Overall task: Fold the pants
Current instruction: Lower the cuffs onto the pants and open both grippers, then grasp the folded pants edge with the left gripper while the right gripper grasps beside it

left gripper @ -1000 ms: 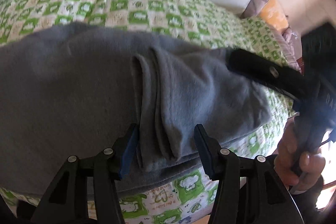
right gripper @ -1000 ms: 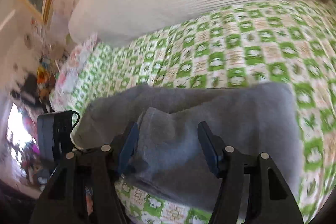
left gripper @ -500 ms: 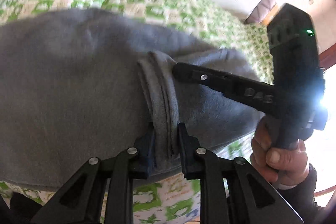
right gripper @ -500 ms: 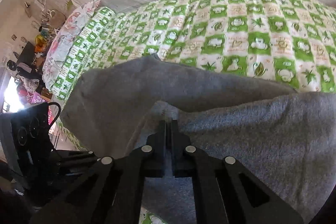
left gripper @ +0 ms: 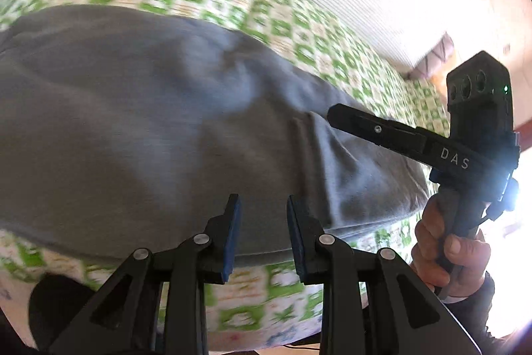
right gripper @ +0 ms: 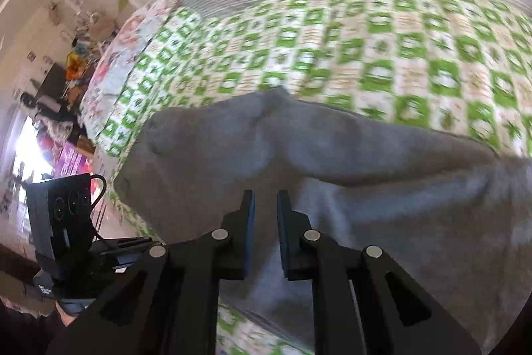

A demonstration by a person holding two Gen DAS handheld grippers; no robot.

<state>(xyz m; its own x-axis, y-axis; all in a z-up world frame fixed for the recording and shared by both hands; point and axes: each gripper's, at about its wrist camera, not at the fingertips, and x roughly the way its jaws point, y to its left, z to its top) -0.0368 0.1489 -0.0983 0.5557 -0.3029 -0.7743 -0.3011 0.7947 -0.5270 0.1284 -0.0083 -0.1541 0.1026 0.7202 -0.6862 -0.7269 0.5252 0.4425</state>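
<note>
Both sets of jaws were opening, gripping nothing: the left gripper (left gripper: 262,205) and right gripper (right gripper: 266,202) hovered over the grey pants (left gripper: 149,122). The pants lay folded on the green-checked bedspread (right gripper: 382,62). "DAS" was printed on the right gripper's finger.

The only readable lettering is "DAS", in pale capitals on the black arm of the right claw (left gripper: 335,117) as the left wrist view shows it. Nothing in the right wrist view is legible.

Left hand-held gripper (left gripper: 262,227) jaws opening, empty, over grey pants (left gripper: 149,108).
</note>
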